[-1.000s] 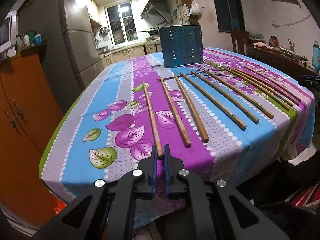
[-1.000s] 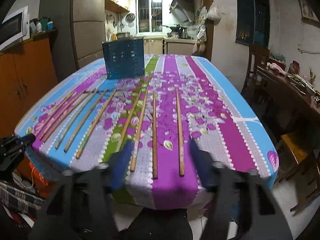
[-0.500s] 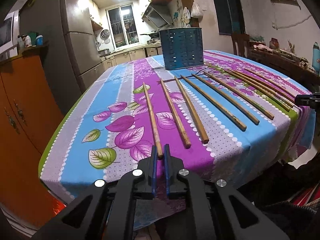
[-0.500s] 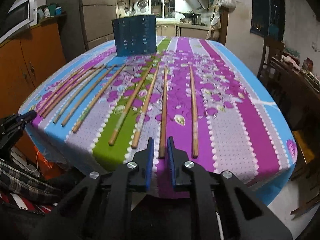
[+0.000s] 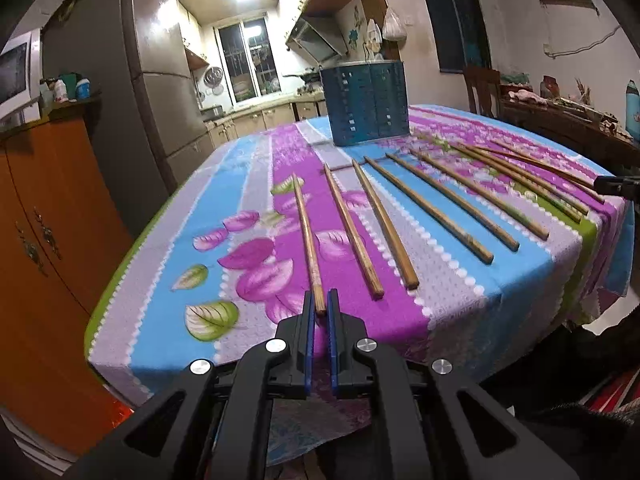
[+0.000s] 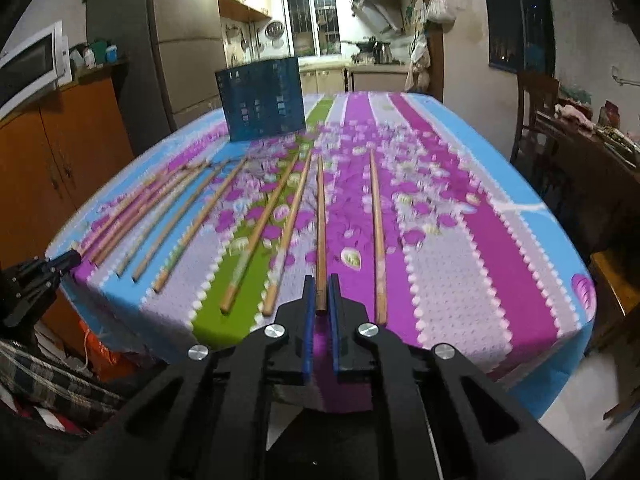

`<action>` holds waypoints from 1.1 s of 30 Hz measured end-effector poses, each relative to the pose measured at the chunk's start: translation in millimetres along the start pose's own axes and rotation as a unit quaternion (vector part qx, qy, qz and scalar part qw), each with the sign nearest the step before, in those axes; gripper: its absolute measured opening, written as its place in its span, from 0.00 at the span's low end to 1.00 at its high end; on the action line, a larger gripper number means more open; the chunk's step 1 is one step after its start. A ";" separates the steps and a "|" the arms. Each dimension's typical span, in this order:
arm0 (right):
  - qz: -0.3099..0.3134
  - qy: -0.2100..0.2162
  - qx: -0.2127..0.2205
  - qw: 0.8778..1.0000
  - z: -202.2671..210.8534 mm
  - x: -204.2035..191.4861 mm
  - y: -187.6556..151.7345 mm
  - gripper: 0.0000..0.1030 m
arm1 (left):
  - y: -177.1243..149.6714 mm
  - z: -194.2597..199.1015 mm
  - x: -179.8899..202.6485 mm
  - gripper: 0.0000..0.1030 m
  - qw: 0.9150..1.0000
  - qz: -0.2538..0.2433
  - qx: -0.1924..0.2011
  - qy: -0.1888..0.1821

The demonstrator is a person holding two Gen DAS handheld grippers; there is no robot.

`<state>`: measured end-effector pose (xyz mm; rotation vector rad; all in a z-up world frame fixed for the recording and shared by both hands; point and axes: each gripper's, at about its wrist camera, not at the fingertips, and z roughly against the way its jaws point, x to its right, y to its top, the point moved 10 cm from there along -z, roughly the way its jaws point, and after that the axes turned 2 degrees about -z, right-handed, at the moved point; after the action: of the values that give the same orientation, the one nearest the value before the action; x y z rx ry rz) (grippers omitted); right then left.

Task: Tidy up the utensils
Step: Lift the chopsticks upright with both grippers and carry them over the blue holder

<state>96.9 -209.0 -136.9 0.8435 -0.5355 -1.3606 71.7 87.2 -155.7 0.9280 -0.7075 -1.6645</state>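
- Left black gripper with blue pads: pinched narrow on the near end of the leftmost brown wooden chopstick, which lies flat on the striped floral tablecloth.
- Remaining loose chopsticks: fanned across the cloth, ends toward the near edge.
- Right black gripper with blue pads: clamped narrow on the near end of the second wooden chopstick from the right.
- Dark blue perforated utensil holder: upright at the far side, well apart.
- Step: pick-up, likely. Next: lift both, tip upright, drop into holder.
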 end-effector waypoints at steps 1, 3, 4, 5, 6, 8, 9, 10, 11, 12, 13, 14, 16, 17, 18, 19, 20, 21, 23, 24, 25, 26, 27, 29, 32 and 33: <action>0.001 0.002 0.007 1.000 4.2 -1.7 5.8 0.05 | 4.4 3.6 -2.2 0.07 1.000 0.005 0.006 0.000; 0.006 0.005 0.020 1.000 9.9 -3.5 14.9 0.05 | 17.7 12.9 -9.3 0.07 1.000 0.019 0.022 -0.001; 0.011 0.008 0.030 0.999 14.3 -6.6 22.3 0.05 | 22.5 15.6 -11.5 0.07 0.999 0.022 0.026 0.000; 0.016 0.009 0.038 0.999 17.8 -8.3 27.6 0.05 | 29.3 19.4 -15.0 0.07 0.999 0.027 0.034 0.001; 0.022 0.009 0.049 0.999 21.4 -10.5 34.3 0.05 | 38.6 23.8 -19.3 0.07 0.999 0.033 0.044 0.001; 0.031 0.013 0.071 0.997 28.1 -14.2 51.8 0.05 | 57.1 30.2 -26.8 0.07 0.997 0.044 0.059 -0.002; 0.034 0.018 0.082 0.996 31.4 -15.7 61.8 0.05 | 64.1 33.0 -28.7 0.07 0.997 0.047 0.066 -0.002; 0.037 0.022 0.093 0.995 34.2 -16.8 72.3 0.05 | 74.7 36.0 -31.7 0.07 0.996 0.052 0.075 -0.005; 0.039 0.025 0.101 0.994 36.0 -17.4 81.1 0.05 | 87.7 37.9 -36.0 0.07 0.995 0.056 0.084 -0.006; 0.042 0.028 0.109 0.993 37.5 -18.1 90.0 0.05 | 95.7 38.9 -39.1 0.07 0.994 0.057 0.091 -0.005; 0.044 0.031 0.116 0.992 38.9 -18.6 99.0 0.05 | 106.9 39.4 -43.5 0.07 0.993 0.059 0.098 -0.004; 0.048 0.034 0.124 0.991 40.1 -19.2 110.1 0.05 | 117.9 38.7 -48.6 0.07 0.993 0.062 0.102 -0.004; 0.057 0.038 0.140 0.988 43.1 -20.4 131.2 0.04 | 137.0 36.9 -57.7 0.07 0.992 0.070 0.109 -0.008; 0.061 0.040 0.144 0.987 43.9 -20.3 138.0 0.04 | 146.2 34.8 -62.4 0.07 0.991 0.073 0.112 -0.008; 0.064 0.042 0.147 0.986 43.8 -21.2 145.4 0.04 | 153.0 32.8 -66.7 0.07 0.991 0.075 0.113 -0.007; 0.069 0.045 0.149 0.985 43.7 -22.8 153.7 0.04 | 160.6 30.9 -71.4 0.07 0.990 0.077 0.115 -0.007; 0.076 0.045 0.153 0.984 43.5 -24.6 161.9 0.05 | 169.3 28.8 -76.9 0.07 0.990 0.079 0.117 -0.004; 0.080 0.043 0.155 0.984 43.2 -25.5 167.1 0.05 | 177.1 26.7 -81.7 0.07 0.990 0.081 0.118 -0.004; 0.093 0.042 0.162 0.981 43.6 -28.4 180.6 0.05 | 189.6 23.5 -89.3 0.07 0.989 0.085 0.119 -0.005; 0.097 0.042 0.166 0.980 44.4 -29.3 186.0 0.05 | 197.8 23.0 -93.4 0.07 0.989 0.085 0.121 -0.005; 0.101 0.041 0.168 0.980 43.7 -29.5 189.8 0.05 | 204.2 23.0 -96.0 0.07 0.989 0.084 0.123 -0.004; 0.103 0.040 0.171 0.979 43.7 -29.0 195.3 0.05 | 209.3 23.7 -98.3 0.07 0.989 0.084 0.126 -0.003; 0.105 0.041 0.172 0.979 43.5 -29.0 200.3 0.05 | 216.2 25.0 -99.9 0.07 0.988 0.082 0.131 -0.005; 0.106 0.045 0.173 0.978 42.9 -29.6 207.8 0.05 | 223.7 26.9 -101.2 0.07 0.987 0.082 0.136 -0.010; 0.112 0.046 0.176 0.977 45.2 -32.0 217.1 0.04 | 236.1 28.4 -103.2 0.07 0.986 0.089 0.136 -0.028; 0.114 0.046 0.178 0.976 46.7 -33.4 219.8 0.04 | 240.7 28.7 -103.1 0.07 0.986 0.091 0.135 -0.034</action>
<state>192.7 -187.1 67.9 1.0943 -0.7931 -1.0235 183.3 121.4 80.4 0.9668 -1.0525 -1.4671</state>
